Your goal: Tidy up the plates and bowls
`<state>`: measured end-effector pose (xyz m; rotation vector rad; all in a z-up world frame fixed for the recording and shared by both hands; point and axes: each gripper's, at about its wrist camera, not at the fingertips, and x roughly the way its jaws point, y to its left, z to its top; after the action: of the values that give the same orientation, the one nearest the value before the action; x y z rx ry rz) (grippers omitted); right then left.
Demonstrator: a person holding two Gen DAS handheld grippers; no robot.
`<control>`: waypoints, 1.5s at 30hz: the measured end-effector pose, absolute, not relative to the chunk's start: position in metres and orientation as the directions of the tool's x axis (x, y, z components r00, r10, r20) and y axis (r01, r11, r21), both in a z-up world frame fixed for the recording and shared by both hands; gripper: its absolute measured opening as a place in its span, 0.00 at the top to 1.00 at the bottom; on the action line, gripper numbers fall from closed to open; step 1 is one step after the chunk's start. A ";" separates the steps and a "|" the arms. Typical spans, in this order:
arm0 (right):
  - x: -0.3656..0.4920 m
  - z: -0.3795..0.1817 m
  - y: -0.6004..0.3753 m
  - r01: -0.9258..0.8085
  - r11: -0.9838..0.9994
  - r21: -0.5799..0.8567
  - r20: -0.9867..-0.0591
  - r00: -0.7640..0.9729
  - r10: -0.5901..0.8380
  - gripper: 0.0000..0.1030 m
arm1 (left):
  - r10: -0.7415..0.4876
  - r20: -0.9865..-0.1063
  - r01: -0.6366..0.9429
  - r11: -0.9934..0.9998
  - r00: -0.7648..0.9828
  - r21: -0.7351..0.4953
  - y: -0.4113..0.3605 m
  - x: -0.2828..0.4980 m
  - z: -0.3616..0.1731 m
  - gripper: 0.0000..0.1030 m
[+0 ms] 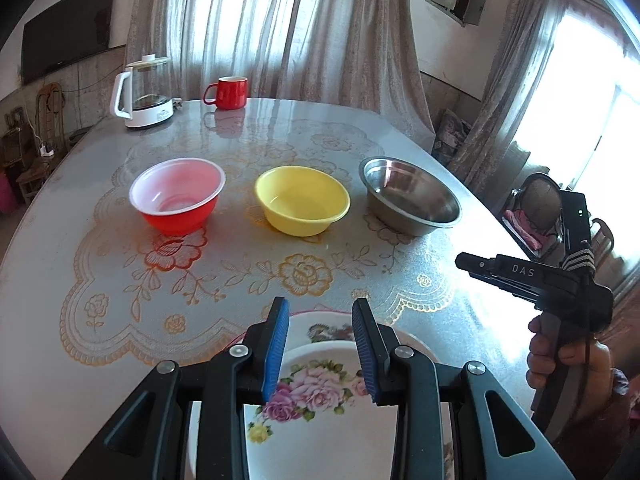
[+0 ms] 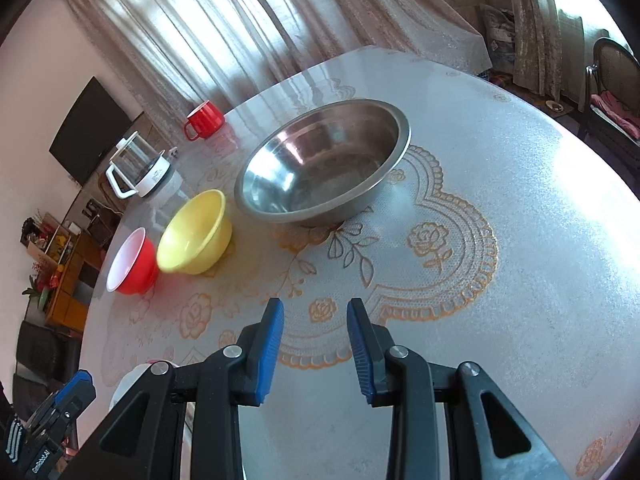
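Three bowls stand in a row on the round table: a red bowl [image 1: 176, 200] with a white inside, a yellow bowl [image 1: 302, 200] and a wide steel bowl [image 1: 410, 196]. Near the front edge lie two flowered plates [image 1: 316, 384], the smaller on the larger. My left gripper [image 1: 320, 304] hovers just over them, open, its blue pads apart and pressing on nothing. In the right wrist view my right gripper [image 2: 315, 304] is open over bare tablecloth, with the steel bowl [image 2: 324, 160] straight ahead and the yellow bowl [image 2: 196, 236] and red bowl [image 2: 132, 260] to its left.
A glass kettle [image 1: 144, 92] and a red mug [image 1: 228, 92] stand at the table's far side. A hand [image 1: 568, 360] holds the right gripper [image 1: 480, 266] beside the table's right edge. A chair [image 2: 612, 100] stands beyond the table [image 2: 520, 240], and curtains hang behind.
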<state>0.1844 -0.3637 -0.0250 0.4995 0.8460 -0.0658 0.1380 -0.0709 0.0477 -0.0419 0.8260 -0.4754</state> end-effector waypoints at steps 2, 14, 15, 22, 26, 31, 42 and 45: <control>0.189 -0.024 -0.370 0.263 0.879 0.398 -0.730 0.671 0.130 0.69 | -0.434 -0.699 0.400 0.888 0.568 -0.227 -0.082 0.147 0.050 0.67; 0.230 -0.018 -0.409 0.359 0.852 0.380 -0.729 0.683 0.038 0.69 | -0.511 -0.711 0.449 0.842 0.483 -0.300 -0.149 0.205 0.040 0.70; 0.233 -0.019 -0.411 0.364 0.849 0.382 -0.730 0.683 0.036 0.69 | -0.514 -0.711 0.450 0.840 0.479 -0.304 -0.154 0.209 0.040 0.71; 0.252 -0.027 -0.427 0.395 0.828 0.399 -0.734 0.678 0.031 0.69 | -0.547 -0.719 0.434 0.823 0.428 -0.367 -0.183 0.239 0.028 0.71; 0.263 -0.033 -0.432 0.400 0.821 0.407 -0.740 0.671 0.040 0.69 | -0.561 -0.728 0.416 0.816 0.395 -0.403 -0.199 0.254 0.016 0.71; 0.272 -0.037 -0.433 0.391 0.828 0.401 -0.746 0.664 0.048 0.71 | -0.559 -0.734 0.416 0.815 0.384 -0.403 -0.221 0.265 0.006 0.71; 0.278 -0.038 -0.427 0.364 0.849 0.382 -0.747 0.663 0.051 0.80 | -0.578 -0.727 0.390 0.807 0.370 -0.443 -0.225 0.276 -0.004 0.68; 0.274 -0.037 -0.426 0.365 0.850 0.380 -0.750 0.659 0.053 0.80 | -0.580 -0.725 0.396 0.806 0.373 -0.441 -0.223 0.269 -0.003 0.68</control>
<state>0.2735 -0.4255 -0.0371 0.5410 0.8422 -0.1863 0.2688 -0.2226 -0.0033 -0.2060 1.0109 -0.6303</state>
